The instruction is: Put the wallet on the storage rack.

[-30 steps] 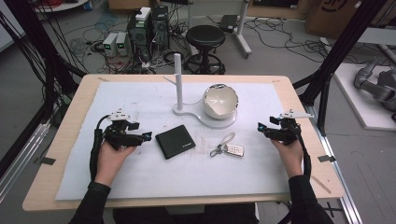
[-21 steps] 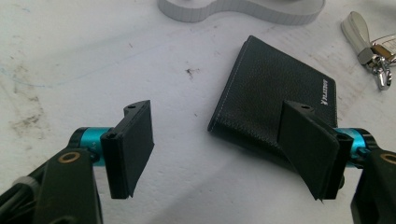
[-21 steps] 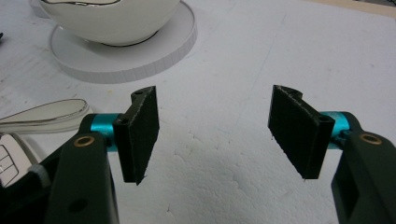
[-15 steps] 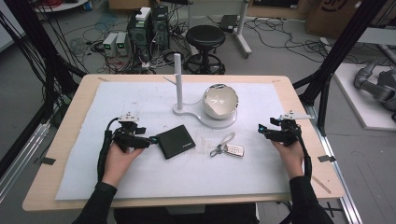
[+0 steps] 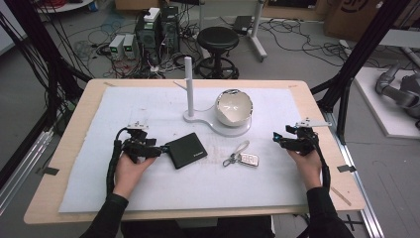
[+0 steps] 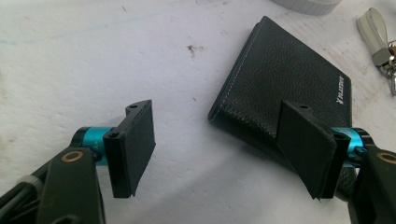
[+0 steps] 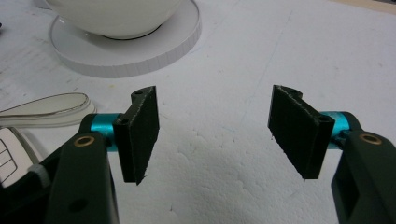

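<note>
A black leather wallet (image 5: 185, 150) lies flat on the white mat, left of centre. My left gripper (image 5: 159, 148) is open and sits right at the wallet's left edge. In the left gripper view the wallet (image 6: 280, 88) has one corner between the jaws, and the right jaw overlaps its near edge. A car key fob on a silver loop (image 5: 242, 158) lies to the right of the wallet. My right gripper (image 5: 277, 141) is open over bare mat near the right side, with nothing between its fingers (image 7: 140, 133).
A white bowl (image 5: 234, 107) rests on a white stand base (image 5: 208, 121) with an upright post (image 5: 188, 84) behind the wallet. The bowl and base (image 7: 126, 56) also lie ahead of the right gripper. The table's wooden rim (image 5: 317, 114) frames the mat.
My left gripper has slid to the right across the mat until its jaws reach the wallet's edge. The right gripper has stayed where it was.
</note>
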### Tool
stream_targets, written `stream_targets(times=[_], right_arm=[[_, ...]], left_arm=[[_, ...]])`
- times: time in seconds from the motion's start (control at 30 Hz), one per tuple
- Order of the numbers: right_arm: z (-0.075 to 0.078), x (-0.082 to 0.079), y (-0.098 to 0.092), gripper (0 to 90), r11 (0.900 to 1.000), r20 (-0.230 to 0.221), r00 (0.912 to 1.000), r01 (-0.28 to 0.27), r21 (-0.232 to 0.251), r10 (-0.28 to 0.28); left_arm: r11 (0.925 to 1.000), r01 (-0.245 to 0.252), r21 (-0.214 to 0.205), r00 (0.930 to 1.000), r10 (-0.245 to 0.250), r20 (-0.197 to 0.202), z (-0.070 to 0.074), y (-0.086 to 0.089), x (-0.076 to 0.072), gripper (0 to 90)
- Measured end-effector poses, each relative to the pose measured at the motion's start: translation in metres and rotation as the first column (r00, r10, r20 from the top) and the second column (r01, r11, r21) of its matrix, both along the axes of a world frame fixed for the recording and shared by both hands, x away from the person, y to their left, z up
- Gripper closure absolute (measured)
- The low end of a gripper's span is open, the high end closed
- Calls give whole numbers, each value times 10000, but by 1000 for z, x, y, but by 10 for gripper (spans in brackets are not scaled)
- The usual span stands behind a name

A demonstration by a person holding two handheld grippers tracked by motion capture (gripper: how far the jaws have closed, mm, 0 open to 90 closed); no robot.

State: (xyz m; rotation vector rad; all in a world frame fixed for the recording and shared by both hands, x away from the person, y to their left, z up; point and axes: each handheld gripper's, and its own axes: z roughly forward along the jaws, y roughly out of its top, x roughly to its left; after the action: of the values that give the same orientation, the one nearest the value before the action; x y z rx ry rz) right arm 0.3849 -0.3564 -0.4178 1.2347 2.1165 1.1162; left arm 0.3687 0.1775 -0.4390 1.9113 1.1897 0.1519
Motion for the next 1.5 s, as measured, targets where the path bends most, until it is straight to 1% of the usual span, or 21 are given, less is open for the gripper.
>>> stream_targets(times=[0.13, 0.17, 0.2, 0.27, 0.37, 0.53, 0.73, 0.83, 0.87, 0.93, 1.0, 1.03, 1.1, 1.13, 1.17, 1.23, 1.27, 1.37, 1.4, 1.47, 1.5], right_arm=[[0, 0, 1, 344, 10000, -4, 10000, -39, -53, 39], [0, 0, 1, 343, 10000, 4, 10000, -35, -60, 35], [0, 0, 1, 343, 10000, 4, 10000, -35, -60, 35], [0, 0, 1, 344, 10000, 15, 10000, -17, -67, 17], [-1, 0, 1, 344, 9999, -2, 10000, -58, -88, 58], [-1, 1, 3, 344, 9999, -50, 10000, -51, -124, 51], [-2, 1, 3, 344, 9998, -12, 10000, -76, -194, 75], [-2, 1, 3, 344, 9998, -24, 10000, -70, -192, 69], [-2, 1, 3, 344, 9998, -24, 10000, -70, -192, 69], [-2, 1, 3, 344, 9998, -24, 10000, -63, -182, 63], [-2, 1, 3, 344, 9998, -11, 10000, -64, -180, 64], [-2, 1, 3, 344, 9998, -11, 10000, -64, -180, 64], [-2, 1, 3, 344, 9998, 7, 10000, -76, -207, 76], [-2, 1, 3, 344, 9997, 17, 10000, -74, -214, 75], [-2, 1, 3, 344, 9998, 17, 10000, -70, -208, 70], [-2, 1, 3, 345, 9998, 19, 10000, -79, -205, 79], [-2, 1, 3, 345, 9998, 19, 10000, -79, -205, 79], [-2, 1, 4, 345, 9997, -30, 9999, -100, -220, 99], [-2, 1, 4, 345, 9997, -19, 10000, -96, -221, 95], [-2, 1, 4, 345, 9996, -23, 9999, -102, -251, 102], [-2, 1, 4, 345, 9996, -23, 9999, -102, -251, 102]], left_arm=[[9987, -243, -456, 9996, 237, -138, -4, -3, 3, 329], [9956, -356, -870, 9990, 330, -310, -6, -3, 4, 360], [9956, -356, -870, 9990, 330, -310, -6, -3, 4, 382], [9916, -332, -1254, 9984, 271, -500, -8, -4, 5, 438], [9897, -184, -1422, 9981, 97, -614, -9, -8, 5, 501], [9883, -369, -1483, 9974, 273, -663, -10, -14, 4, 581], [9824, -265, -1851, 9987, 180, -476, -10, -15, 3, 689], [9722, 106, -2340, 9997, -52, 238, -5, -16, 0, 725], [9722, 106, -2340, 9997, -52, 238, -5, -16, 0, 736], [9661, 259, -2567, 9980, -101, 630, -1, -17, -1, 750], [9644, 540, -2590, 9918, -218, 1256, 5, -18, -4, 766], [9644, 540, -2590, 9918, -218, 1256, 5, -18, -4, 771], [9627, 743, -2603, 9855, -310, 1667, 8, -20, -6, 782], [9550, 923, -2819, 9806, -380, 1924, 11, -20, -7, 786], [9550, 923, -2819, 9806, -380, 1924, 11, -20, -7, 788], [9446, 1132, -3081, 9759, -475, 2128, 14, -21, -8, 792], [9446, 1132, -3081, 9759, -475, 2128, 14, -21, -8, 795], [9319, 1423, -3336, 9665, -581, 2501, 21, -22, -9, 803], [9319, 1423, -3336, 9665, -581, 2501, 21, -22, -9, 805], [9284, 1735, -3287, 9557, -781, 2838, 32, -25, -10, 810], [9284, 1735, -3287, 9557, -781, 2838, 32, -25, -10, 812]])
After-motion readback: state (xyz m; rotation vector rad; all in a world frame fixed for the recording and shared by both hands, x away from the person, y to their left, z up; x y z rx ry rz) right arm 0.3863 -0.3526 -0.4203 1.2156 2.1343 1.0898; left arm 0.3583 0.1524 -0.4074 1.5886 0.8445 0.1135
